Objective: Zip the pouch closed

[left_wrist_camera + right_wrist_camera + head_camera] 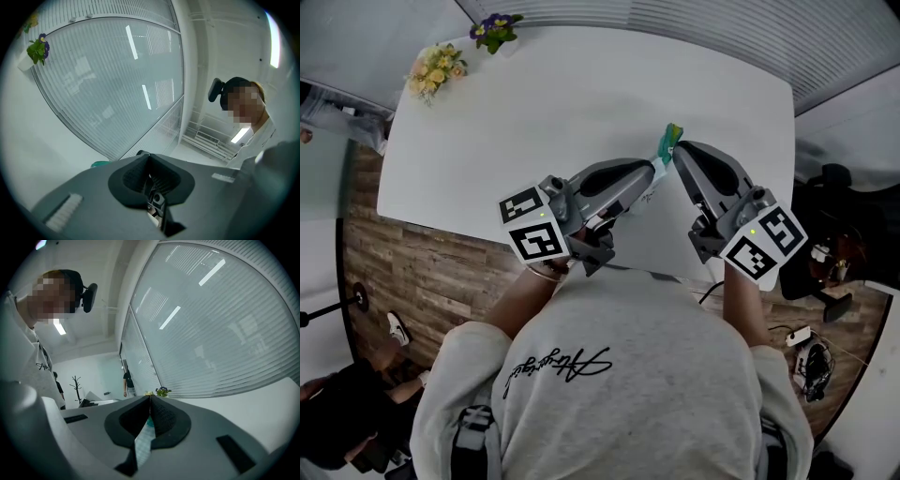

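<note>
White table beneath the pouch, yellow flowers at one corner

Head view: bright, even light from overhead. The white table is close to blown out, and shadows on it are faint and soft. The wood floor reads much darker. The table's straight edges bow, a strong wide-angle bend.

Both gripper views: round picture with black corners, and the blinds curve hard toward the rim. Strip-light reflections streak white across the glass, and a ceiling lamp glares.

At the right gripper, the dark pads and the pouch edge pinched between them sit too near the lens and look soft. The left gripper shows the same close-range softness.
</note>
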The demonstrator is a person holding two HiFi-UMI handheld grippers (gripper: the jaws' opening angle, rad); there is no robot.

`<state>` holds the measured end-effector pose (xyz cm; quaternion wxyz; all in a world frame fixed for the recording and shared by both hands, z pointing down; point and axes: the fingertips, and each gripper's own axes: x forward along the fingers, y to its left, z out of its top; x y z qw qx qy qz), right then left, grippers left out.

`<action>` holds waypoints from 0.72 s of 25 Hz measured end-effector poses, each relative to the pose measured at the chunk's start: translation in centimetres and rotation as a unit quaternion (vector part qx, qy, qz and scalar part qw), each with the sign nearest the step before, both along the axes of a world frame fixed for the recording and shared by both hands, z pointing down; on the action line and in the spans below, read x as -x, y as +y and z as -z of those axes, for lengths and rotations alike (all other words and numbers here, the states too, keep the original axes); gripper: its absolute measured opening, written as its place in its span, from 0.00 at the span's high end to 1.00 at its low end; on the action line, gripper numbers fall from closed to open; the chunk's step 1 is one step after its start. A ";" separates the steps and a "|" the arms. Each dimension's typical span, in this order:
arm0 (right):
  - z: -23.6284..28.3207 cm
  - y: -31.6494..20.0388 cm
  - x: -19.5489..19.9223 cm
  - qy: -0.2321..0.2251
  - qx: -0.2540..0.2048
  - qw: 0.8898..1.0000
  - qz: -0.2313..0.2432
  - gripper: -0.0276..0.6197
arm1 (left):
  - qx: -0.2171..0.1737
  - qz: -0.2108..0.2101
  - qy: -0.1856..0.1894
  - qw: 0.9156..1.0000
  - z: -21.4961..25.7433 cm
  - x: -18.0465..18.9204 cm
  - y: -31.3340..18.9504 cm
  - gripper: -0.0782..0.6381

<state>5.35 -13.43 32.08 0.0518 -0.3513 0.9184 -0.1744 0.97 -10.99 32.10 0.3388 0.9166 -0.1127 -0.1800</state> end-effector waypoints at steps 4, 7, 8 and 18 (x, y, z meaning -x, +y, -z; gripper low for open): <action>-0.1 -0.1 -0.2 0.004 -0.001 1.000 -0.005 0.95 | 0.002 -0.001 0.003 1.000 -0.1 -0.1 -0.1 0.89; -0.2 -0.6 -0.3 0.010 -0.003 1.000 -0.019 0.95 | 0.003 -0.001 0.006 1.000 -0.1 -0.2 -0.3 0.89; -0.2 -0.8 -0.4 0.014 -0.004 1.000 -0.024 0.95 | 0.003 -0.002 0.006 1.000 0.0 -0.2 -0.4 0.89; -1.0 -1.7 -1.0 0.042 -0.007 0.998 -0.054 0.95 | 0.011 -0.004 0.009 1.000 -0.3 -0.3 -0.7 0.89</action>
